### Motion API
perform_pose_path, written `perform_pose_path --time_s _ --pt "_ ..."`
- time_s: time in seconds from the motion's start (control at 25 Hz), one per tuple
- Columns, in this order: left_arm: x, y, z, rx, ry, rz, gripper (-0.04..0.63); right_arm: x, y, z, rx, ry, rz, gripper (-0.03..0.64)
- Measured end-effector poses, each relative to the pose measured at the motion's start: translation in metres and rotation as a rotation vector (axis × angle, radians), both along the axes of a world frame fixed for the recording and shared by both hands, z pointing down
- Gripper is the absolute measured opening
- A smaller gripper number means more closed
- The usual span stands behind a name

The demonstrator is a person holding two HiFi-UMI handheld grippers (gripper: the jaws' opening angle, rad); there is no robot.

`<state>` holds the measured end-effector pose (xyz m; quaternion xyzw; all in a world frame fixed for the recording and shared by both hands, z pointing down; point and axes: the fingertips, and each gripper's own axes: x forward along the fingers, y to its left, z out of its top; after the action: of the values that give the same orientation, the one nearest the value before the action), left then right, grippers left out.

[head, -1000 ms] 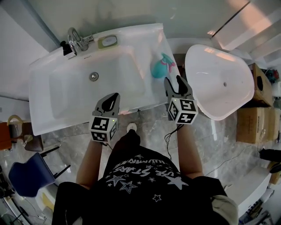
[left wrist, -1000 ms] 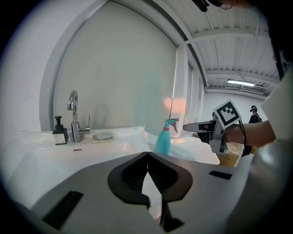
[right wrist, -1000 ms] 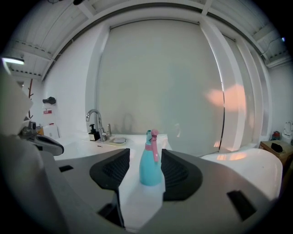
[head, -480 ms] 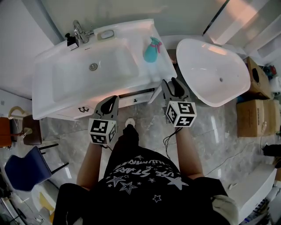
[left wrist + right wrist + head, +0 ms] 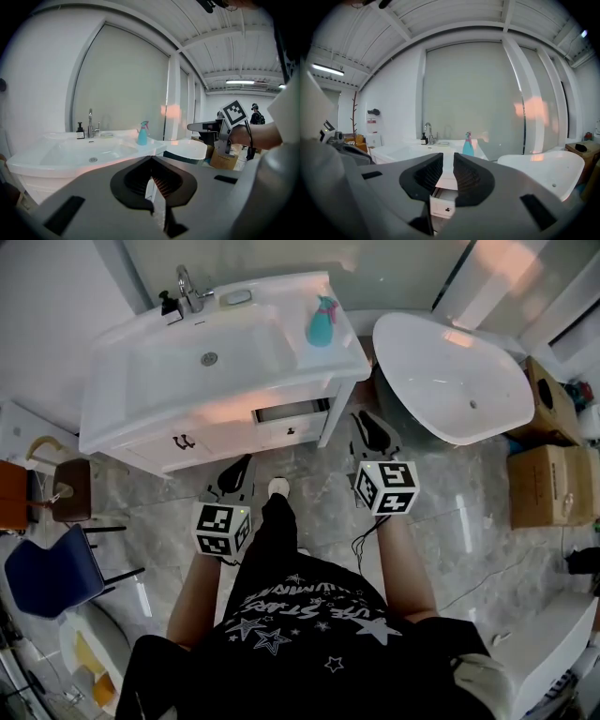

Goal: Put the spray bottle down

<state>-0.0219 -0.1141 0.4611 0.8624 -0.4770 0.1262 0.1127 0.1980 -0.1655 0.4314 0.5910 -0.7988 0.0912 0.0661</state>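
Observation:
The teal spray bottle (image 5: 321,322) with a pink trigger stands upright on the right end of the white sink counter (image 5: 337,357). It is also visible far off as the spray bottle (image 5: 142,133) in the left gripper view and the spray bottle (image 5: 468,145) in the right gripper view. Both grippers hang over the floor, well short of the vanity. My left gripper (image 5: 238,472) (image 5: 151,161) is shut with its tips touching and nothing in it. My right gripper (image 5: 373,427) (image 5: 448,159) is closing, with a narrow gap left and nothing between the jaws.
The vanity has a faucet (image 5: 187,282), a small dark soap bottle (image 5: 170,306) and a partly open drawer (image 5: 291,412). A white bathtub (image 5: 450,381) stands to the right, with cardboard boxes (image 5: 548,488) beyond it. A blue chair (image 5: 47,573) is at the left.
Both grippers have drawn back from the sink edge to above the floor. The right jaws have narrowed. The spray bottle has stayed on the counter.

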Motion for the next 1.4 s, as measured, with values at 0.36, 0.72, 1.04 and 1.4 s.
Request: perform_pose_path --time_s 0.36,0.72,1.04,1.4 --pt "-0.012 0.085 0.007 -0.024 -0.015 -0.047 0.015 -0.012 0.063 0.01 -0.018 -0.061 -0.025 0.014" --pt "-0.024 0.111 0.004 -0.031 -0.043 -0.073 0.015 -0.026 0.081 0.026 -0.08 -0.041 -0.062 0.012" --pt "-0.059 0.117 0.01 -0.04 -0.036 -0.069 0.015 -0.073 0.075 0.032 -0.097 -0.051 -0.087 0.012" --pt "-0.167 0.134 0.001 -0.048 -0.023 -0.115 0.015 -0.165 0.095 0.016 -0.09 -0.036 -0.091 0.012"
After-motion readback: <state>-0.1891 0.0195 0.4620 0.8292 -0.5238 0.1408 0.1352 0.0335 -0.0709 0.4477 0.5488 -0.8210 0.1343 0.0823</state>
